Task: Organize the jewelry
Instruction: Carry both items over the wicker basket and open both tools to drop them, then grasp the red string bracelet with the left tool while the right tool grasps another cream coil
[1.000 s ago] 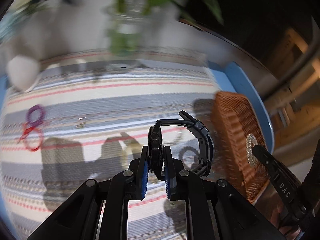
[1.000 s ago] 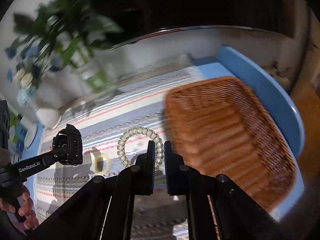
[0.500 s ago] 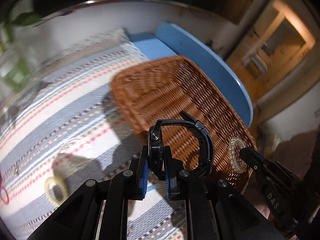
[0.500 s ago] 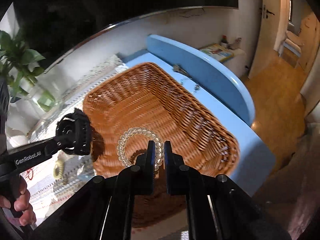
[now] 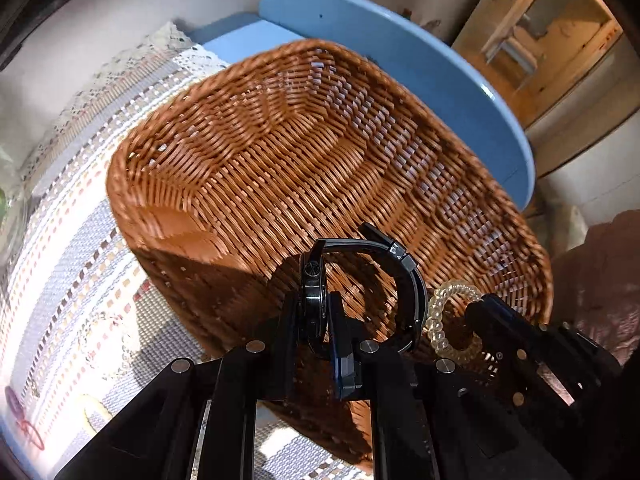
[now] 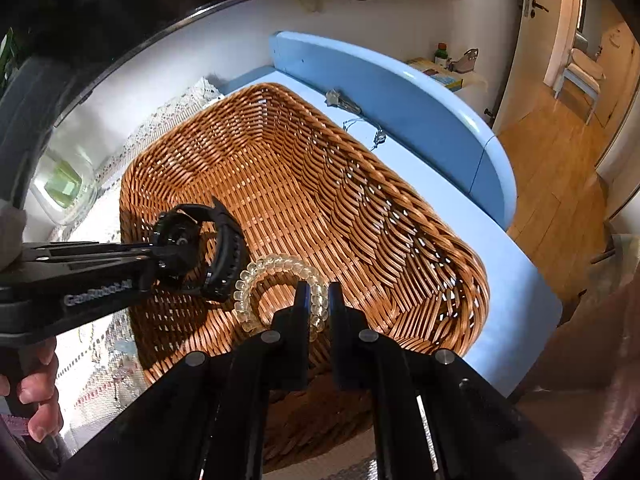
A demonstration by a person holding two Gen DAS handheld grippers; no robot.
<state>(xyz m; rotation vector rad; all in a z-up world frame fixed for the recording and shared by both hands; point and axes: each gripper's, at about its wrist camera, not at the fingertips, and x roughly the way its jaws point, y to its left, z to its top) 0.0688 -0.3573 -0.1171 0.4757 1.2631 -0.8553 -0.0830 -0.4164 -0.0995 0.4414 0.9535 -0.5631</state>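
the watch [image 5: 320, 304] is pinched by its case between the closed fingers of the left gripper [image 5: 318, 334], its strap curling to the right, and it hangs above the near half of the basket [image 5: 120, 168]. just beside it, almost touching the strap, the clear spiral bracelet [image 6: 280, 292] is clamped in the closed fingers of the right gripper [image 6: 318, 308]. both pieces are over the woven floor, so i judge the coming move is straight down and then release; the two grippers are about equally near.

count: one watch, one clear bracelet, one basket, with nothing lying in it. further away on the striped cloth [image 5: 60, 240] lie one yellowish ring [image 5: 96, 414] and some red and purple rings [image 5: 24, 420], too blurred to count.
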